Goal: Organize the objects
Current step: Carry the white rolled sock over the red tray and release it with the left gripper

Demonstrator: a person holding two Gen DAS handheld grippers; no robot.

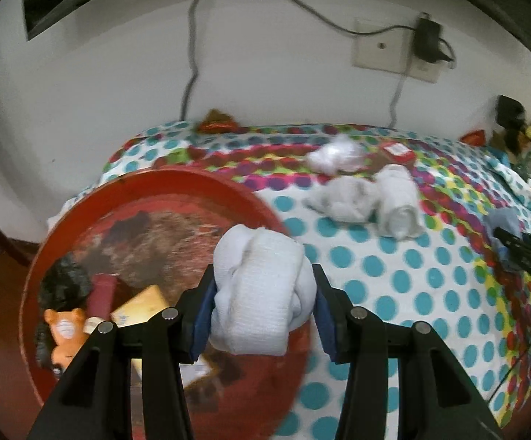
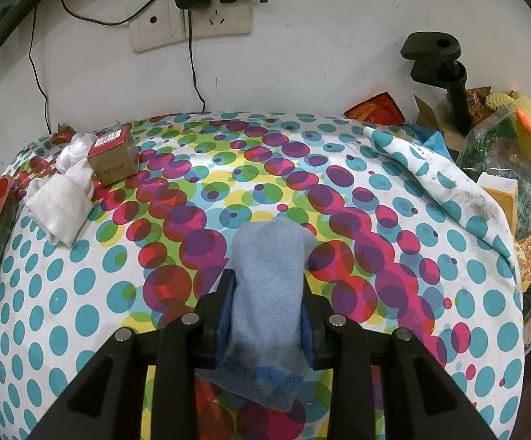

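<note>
My left gripper [image 1: 263, 300] is shut on a rolled white sock bundle [image 1: 262, 289] and holds it over the right rim of a round red tray [image 1: 148, 190]. The tray holds an orange toy figure [image 1: 63, 333], a yellowish box [image 1: 142, 308] and dark items. My right gripper [image 2: 269, 293] is shut on a light blue sock [image 2: 269, 286] above the polka-dot cloth [image 2: 339, 190]. Its black body shows at the right edge of the left wrist view [image 1: 529, 253]. More white socks [image 1: 397, 201] and a grey one [image 1: 342, 198] lie on the cloth.
A small brown and red box [image 2: 113, 161] sits by white socks [image 2: 62, 205] at the back left. Wall sockets with a charger and cables [image 2: 192, 3] are behind. A black clamp stand [image 2: 445, 69], a yellow knitted toy [image 2: 522, 128] and packets crowd the right edge.
</note>
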